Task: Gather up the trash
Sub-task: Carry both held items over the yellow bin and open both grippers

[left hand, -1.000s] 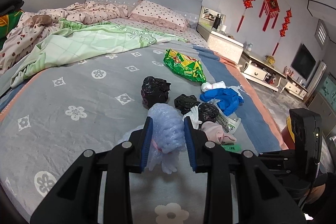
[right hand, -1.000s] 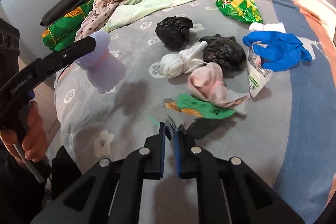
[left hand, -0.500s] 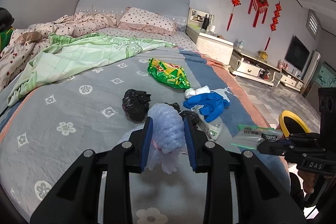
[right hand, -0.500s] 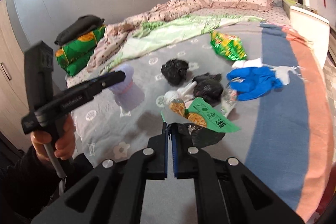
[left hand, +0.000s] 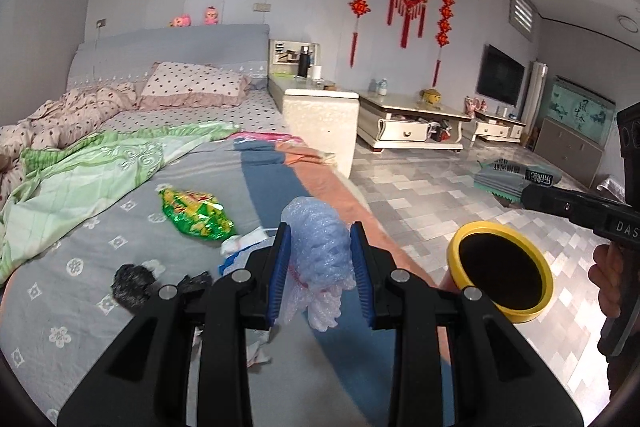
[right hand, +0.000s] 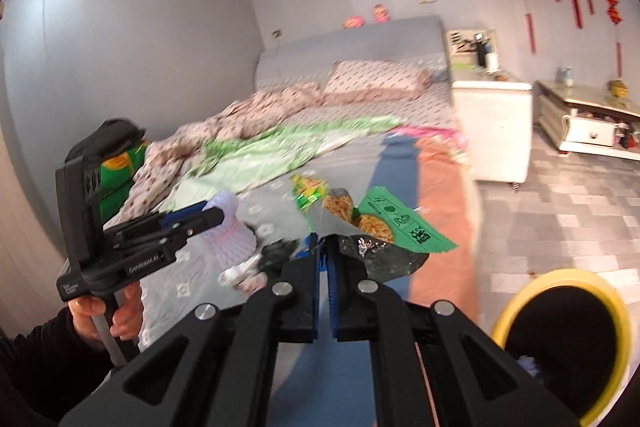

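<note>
My left gripper (left hand: 320,269) is shut on a wad of pale bubble wrap (left hand: 316,247) and holds it above the bed's right edge. It also shows in the right wrist view (right hand: 208,217). My right gripper (right hand: 324,259) is shut on a green snack wrapper (right hand: 394,223) and holds it in the air over the bed edge. The wrapper (left hand: 516,175) also shows in the left wrist view at the right. A yellow-rimmed bin (left hand: 500,271) with a dark inside stands on the floor beside the bed; it also shows in the right wrist view (right hand: 564,339).
On the grey bedspread (left hand: 80,287) lie a green snack bag (left hand: 196,215), black bags (left hand: 132,281), white paper (left hand: 240,243) and a bit of blue glove. A white nightstand (left hand: 320,123) and low cabinets (left hand: 412,127) stand along the wall. The floor is tiled (left hand: 420,203).
Both grippers have swung right, away from the trash pile toward the bed edge, still holding their items. The yellow bin has come into both views.
</note>
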Demonstrator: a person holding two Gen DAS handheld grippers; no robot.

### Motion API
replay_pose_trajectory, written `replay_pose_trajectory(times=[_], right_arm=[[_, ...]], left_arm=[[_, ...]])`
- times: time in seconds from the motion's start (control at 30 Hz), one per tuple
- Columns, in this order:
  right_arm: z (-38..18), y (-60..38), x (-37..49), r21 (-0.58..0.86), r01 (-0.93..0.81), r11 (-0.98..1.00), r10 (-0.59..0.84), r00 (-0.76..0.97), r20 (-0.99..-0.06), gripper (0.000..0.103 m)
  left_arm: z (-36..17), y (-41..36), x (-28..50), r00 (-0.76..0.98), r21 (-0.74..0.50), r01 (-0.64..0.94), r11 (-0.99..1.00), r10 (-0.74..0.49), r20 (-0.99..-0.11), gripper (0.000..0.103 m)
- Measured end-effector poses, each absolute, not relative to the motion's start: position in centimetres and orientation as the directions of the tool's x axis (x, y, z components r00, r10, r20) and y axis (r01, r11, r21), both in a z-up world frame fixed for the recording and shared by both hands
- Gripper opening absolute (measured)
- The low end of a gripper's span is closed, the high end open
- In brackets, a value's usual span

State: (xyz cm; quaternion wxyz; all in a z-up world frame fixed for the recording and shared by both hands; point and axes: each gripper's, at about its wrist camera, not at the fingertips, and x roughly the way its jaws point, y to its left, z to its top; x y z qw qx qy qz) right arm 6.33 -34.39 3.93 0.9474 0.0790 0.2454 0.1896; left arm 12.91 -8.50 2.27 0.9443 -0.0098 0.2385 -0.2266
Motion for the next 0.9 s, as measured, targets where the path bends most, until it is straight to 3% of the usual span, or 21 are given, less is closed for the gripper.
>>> replay_pose_trajectory(times=[0.2,0.47,0.9], right_arm=[[5.6,-42.7,6.0,0.259,-0.151,0.954,0.253,0.867,-0.428,0.003],[4.0,-51.1,6.6,0.283,0.045,0.958,0.107,0.859,-0.5,0.003],[-3.8,-58.2,8.1,0.328,0.283,0.901,0.019,0.73,-0.683,0.003]], left_arm=[[4.2,-16.9,13.9,0.738,-0.104,0.528,0.843,-0.516,-0.436,0.029],[4.2,-27.5,15.9,0.64,-0.142,0.631,0.763,-0.615,-0.461,0.029],[-3.0,-40.6,18.6,0.489,-0.183,0.692,0.698,-0.641,-0.592,0.031]])
